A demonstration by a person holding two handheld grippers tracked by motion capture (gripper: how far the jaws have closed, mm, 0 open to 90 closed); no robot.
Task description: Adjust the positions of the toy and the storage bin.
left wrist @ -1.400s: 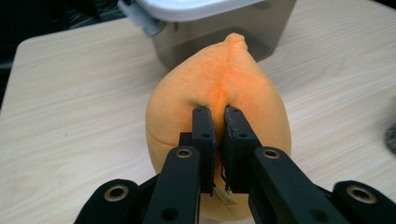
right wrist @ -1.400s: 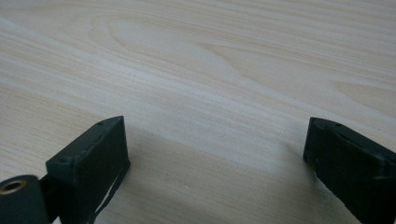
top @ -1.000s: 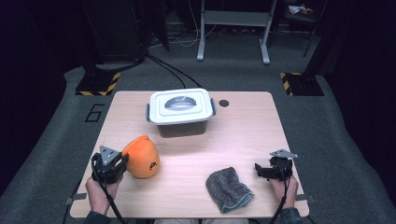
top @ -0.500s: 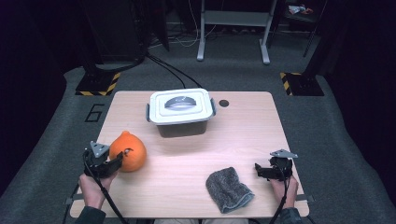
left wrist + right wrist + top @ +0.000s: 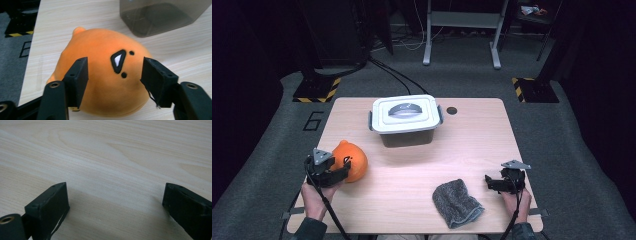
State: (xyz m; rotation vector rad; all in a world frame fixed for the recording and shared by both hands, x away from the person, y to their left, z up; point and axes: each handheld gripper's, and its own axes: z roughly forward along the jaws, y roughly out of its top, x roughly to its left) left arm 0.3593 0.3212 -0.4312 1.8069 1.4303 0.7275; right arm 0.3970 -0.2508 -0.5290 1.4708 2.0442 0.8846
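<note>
the orange plush toy [image 5: 105, 82] sits at the bench's [image 5: 422, 165] near left, looking soft, light and squashy, so the left tongs [image 5: 113, 75], jaws spread across its rounded sides without visibly pinching, should squeeze its widest middle, while the right tongs [image 5: 115, 202] gape empty

The high view looks down on the whole table [image 5: 412, 150]. Both gripper views sit close above that table.
</note>
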